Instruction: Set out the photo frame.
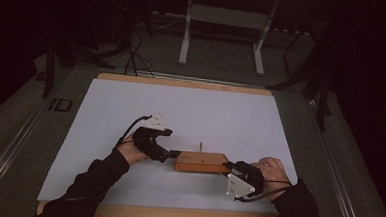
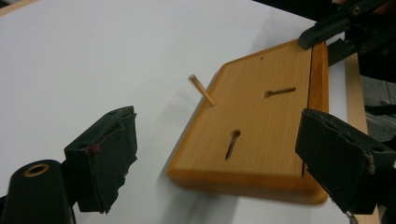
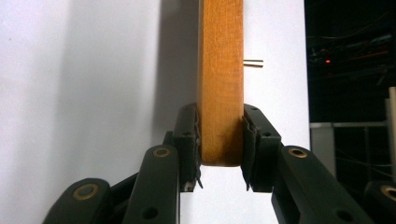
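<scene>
A: What are the two pairs of tongs doing?

B: The right gripper (image 3: pixel 221 147) has its black jaws clamped on the near end of the flat rectangular board of orange-brown wood (image 3: pixel 221 70), one pad against each broad face, so its own view looks straight along the board's thin edge. In the high view that gripper (image 1: pixel 233 166) sits at the board's right end.

A: And the left one?

B: The left gripper (image 2: pixel 215 158) stands wide open, its two padded jaws apart with nothing between them. The board's near corner lies ahead of them (tilted in that view), and the pads press on nothing. From above, this gripper (image 1: pixel 174 153) is just beside the board's left end; whether it touches the wood I cannot tell.

A: Where is the board itself?

B: Between the two hands, towards the near edge of the white sheet covering the table (image 1: pixel 191 108), with its right end in the clamp.

A: Anything on the board?

B: A thin pale wooden peg (image 2: pixel 201 90) stands up from its top face near one long edge, and two keyhole-shaped slots (image 2: pixel 232 143) are cut into the same face. Beyond the table's far edge stands the white metal frame of another table (image 1: pixel 223 25) on the dark floor
</scene>
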Available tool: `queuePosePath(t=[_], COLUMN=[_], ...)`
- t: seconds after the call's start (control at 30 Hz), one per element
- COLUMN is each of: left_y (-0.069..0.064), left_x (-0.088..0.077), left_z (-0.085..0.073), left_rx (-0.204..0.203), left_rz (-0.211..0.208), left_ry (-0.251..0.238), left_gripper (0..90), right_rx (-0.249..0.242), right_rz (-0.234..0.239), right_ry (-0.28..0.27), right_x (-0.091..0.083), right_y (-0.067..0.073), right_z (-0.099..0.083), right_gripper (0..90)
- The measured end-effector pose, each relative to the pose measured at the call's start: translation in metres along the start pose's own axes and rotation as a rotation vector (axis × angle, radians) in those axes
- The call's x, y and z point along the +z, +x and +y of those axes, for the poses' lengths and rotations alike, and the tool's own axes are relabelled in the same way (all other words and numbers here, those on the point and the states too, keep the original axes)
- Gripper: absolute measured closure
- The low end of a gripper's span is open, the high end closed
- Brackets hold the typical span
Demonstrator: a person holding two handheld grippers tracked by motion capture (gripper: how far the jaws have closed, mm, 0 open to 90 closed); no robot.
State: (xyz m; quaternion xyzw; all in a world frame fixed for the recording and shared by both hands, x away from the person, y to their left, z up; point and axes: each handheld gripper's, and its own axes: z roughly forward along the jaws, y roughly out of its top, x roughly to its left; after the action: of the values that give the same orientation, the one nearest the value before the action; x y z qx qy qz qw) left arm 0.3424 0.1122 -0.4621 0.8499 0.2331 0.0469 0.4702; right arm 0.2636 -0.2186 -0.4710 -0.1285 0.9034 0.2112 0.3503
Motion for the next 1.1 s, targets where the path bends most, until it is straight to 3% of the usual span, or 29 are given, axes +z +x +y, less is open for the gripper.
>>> queuePosePath(t=[0.27, 0.57, 0.8, 0.93, 1.03, 1.1], left_y=[-0.002, -0.014, -0.020, -0.024, -0.026, -0.027], left_x=[-0.016, -0.021, -0.023, -0.021, -0.019, -0.018], left_z=[-0.014, -0.038, -0.051, -0.059, -0.064, -0.067], left_rx=[-0.009, -0.020, -0.035, -0.015, 0.001, -0.011], left_rz=[0.033, 0.028, 0.031, 0.040, 0.049, 0.049], left_ry=[0.013, 0.050, 0.039, 0.022, 0.020, 0.012], left_gripper=[11.7, 9.1, 9.1, 9.1, 9.1, 9.1], right_rx=[0.061, 0.126, 0.205, 0.262, 0.270, 0.277], right_rz=[0.070, 0.165, 0.240, 0.274, 0.295, 0.314], right_ry=[-0.020, -0.048, -0.049, -0.060, -0.068, -0.072], right_x=[0.002, 0.006, 0.011, 0.016, 0.019, 0.022], right_y=[-0.021, -0.045, -0.066, -0.078, -0.085, -0.091], right_z=[-0.001, -0.008, -0.011, -0.014, -0.017, -0.020], right_gripper=[70.4, 70.3, 70.2, 70.1, 69.9, 69.8])
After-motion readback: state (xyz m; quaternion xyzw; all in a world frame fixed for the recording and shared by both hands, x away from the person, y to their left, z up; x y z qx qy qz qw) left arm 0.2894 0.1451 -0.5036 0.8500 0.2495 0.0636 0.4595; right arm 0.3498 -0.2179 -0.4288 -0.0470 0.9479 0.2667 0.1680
